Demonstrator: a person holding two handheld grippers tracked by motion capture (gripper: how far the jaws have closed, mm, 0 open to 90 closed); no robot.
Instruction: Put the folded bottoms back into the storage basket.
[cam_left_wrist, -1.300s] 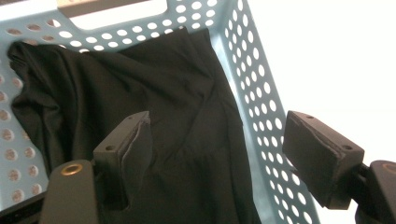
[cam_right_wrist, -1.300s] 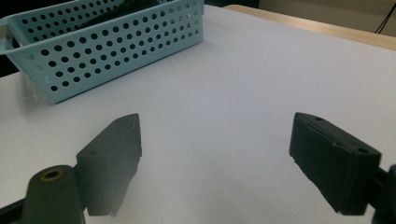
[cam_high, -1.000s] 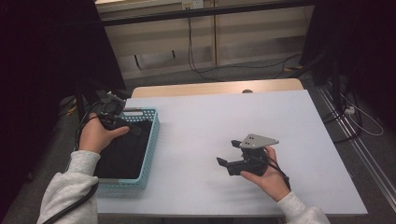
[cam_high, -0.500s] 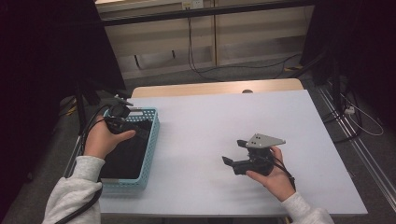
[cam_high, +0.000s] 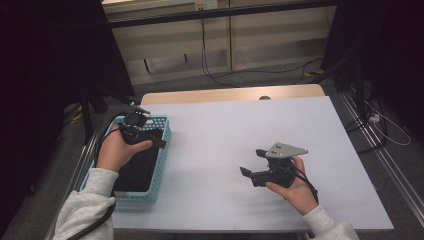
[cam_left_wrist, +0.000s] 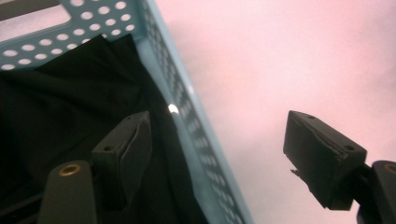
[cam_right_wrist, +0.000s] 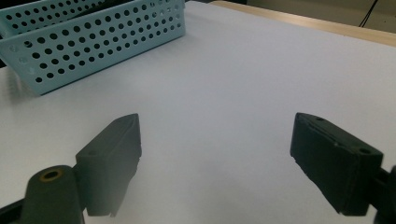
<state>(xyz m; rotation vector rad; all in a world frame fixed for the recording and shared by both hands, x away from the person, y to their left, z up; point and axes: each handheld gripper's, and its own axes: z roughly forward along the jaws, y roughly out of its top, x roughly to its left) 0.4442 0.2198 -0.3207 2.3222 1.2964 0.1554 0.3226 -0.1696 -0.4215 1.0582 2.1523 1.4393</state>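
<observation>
My left gripper, jaws spread and empty, straddles the blue basket's right wall; the black cloth lies inside, left of it. Right gripper, spread, idles at desk centre.

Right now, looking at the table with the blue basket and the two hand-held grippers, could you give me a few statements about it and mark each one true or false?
1. The light blue perforated plastic basket holds a black cloth. True.
2. The left gripper is clamped on the cloth. False: its jaws stand open, one on each side of the basket's wall.
3. The right gripper is open over the bare white table. True.
4. The basket sits in the middle of the table. False: it sits at the table's left edge.
5. The right gripper holds a cup. False: nothing lies between its jaws.
</observation>
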